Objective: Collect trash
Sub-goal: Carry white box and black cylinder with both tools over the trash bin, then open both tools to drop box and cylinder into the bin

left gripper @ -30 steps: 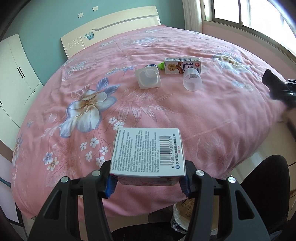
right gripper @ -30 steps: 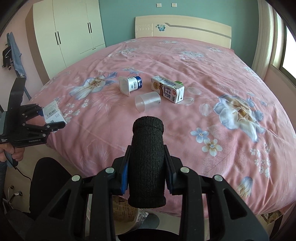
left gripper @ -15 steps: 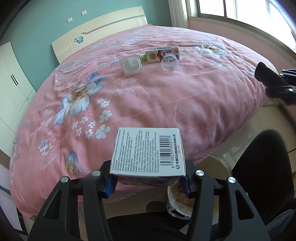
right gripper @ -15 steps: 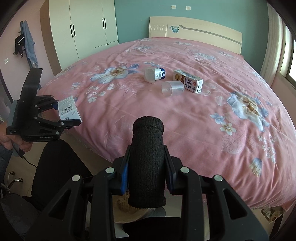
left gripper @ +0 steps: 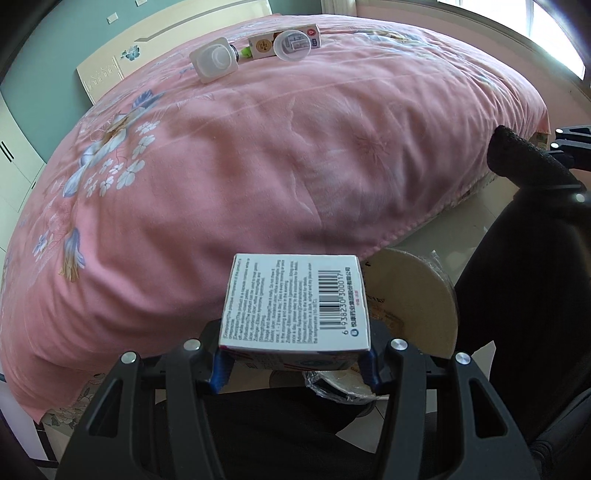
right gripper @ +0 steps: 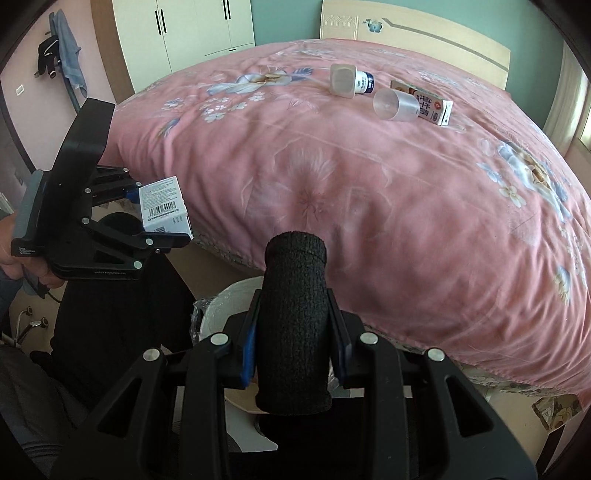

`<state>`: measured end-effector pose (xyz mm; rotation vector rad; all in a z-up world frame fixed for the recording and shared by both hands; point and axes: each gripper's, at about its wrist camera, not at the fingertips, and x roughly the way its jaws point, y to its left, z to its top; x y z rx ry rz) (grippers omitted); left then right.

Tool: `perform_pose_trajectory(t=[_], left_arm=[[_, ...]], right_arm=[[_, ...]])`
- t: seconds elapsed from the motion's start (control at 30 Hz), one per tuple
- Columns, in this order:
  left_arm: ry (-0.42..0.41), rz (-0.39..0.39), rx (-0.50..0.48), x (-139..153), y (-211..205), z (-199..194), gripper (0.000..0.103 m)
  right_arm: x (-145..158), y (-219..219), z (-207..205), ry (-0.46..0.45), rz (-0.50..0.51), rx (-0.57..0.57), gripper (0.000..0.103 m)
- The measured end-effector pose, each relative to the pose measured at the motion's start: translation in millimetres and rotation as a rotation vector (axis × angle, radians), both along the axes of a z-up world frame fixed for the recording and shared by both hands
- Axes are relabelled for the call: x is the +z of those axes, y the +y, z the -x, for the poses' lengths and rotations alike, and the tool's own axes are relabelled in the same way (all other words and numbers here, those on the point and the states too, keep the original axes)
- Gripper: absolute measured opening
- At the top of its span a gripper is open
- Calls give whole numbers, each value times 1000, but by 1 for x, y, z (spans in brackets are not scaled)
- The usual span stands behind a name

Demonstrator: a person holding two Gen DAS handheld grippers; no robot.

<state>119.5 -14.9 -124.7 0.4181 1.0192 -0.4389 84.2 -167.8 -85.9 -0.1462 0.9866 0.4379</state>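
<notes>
My left gripper [left gripper: 295, 363] is shut on a white barcode box [left gripper: 295, 302] and holds it off the bed's edge, over a round bin [left gripper: 410, 295] on the floor. The box also shows in the right wrist view [right gripper: 164, 206]. My right gripper [right gripper: 291, 354] is shut on a black fabric roll [right gripper: 293, 325], above the same bin [right gripper: 225, 306]. A white yogurt cup [right gripper: 343, 79], a clear plastic cup [right gripper: 393, 105] and a milk carton [right gripper: 428, 103] lie on the pink floral bed [right gripper: 369, 184].
A black chair [left gripper: 528, 295] stands right of the bin by the bed's edge. White wardrobes [right gripper: 184, 33] stand at the far left, and the headboard [right gripper: 424, 33] is at the back. A window [left gripper: 535, 29] is on the right.
Both grippers have pulled back from the bed and lowered, still holding the box and the roll. The bin has come into full view below them.
</notes>
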Motion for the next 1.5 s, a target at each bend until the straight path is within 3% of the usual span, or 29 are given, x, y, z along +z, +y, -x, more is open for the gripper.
perform_pose_trajectory(t=[1.07, 1.5], left_arm=[[292, -39, -64, -131, -50, -10, 56], [370, -73, -74, -185, -72, -21, 56]], right_arm=[[-123, 44, -32, 260, 80, 81, 33], [-158, 52, -50, 354, 95, 88, 33]])
